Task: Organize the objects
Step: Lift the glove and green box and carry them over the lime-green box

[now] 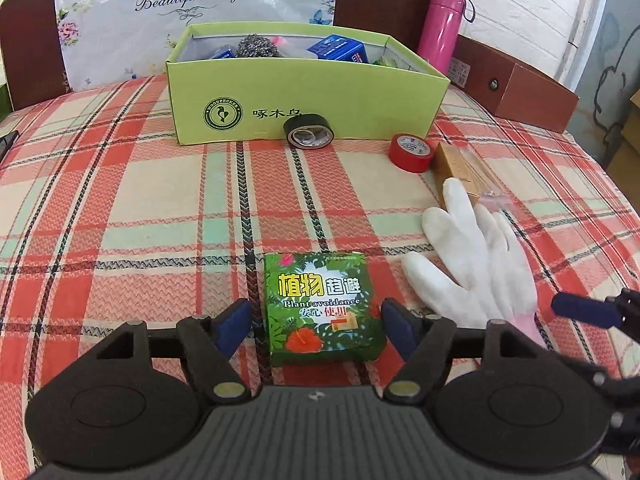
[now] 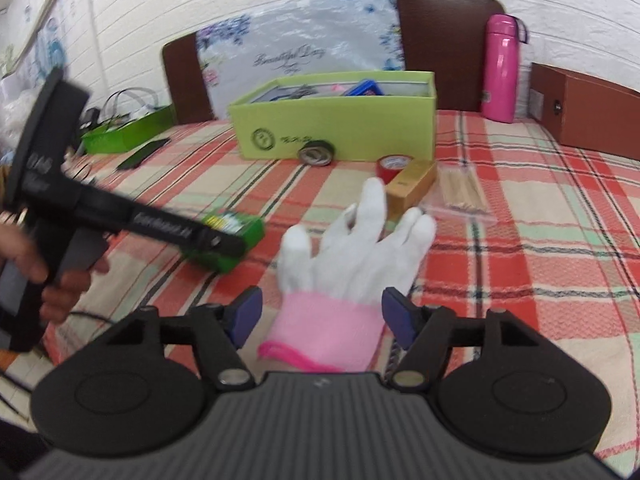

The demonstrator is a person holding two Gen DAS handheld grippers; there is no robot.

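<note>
Lime-green cardboard box (image 1: 304, 92) holding steel scourer (image 1: 256, 46), blue cartons (image 1: 340, 49). Left gripper (image 1: 316, 326) wide around leafy-green square carton (image 1: 320, 308); right gripper (image 2: 322, 320) wide around pink-cuffed white glove (image 2: 352, 264).

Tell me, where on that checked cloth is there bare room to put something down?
The widest bare patch lies left of the leafy green box, running up to the lime storage box. Another lies between those two, below the black tape. It's crowded on the right: red tape, gold box and white glove cluster together.
</note>
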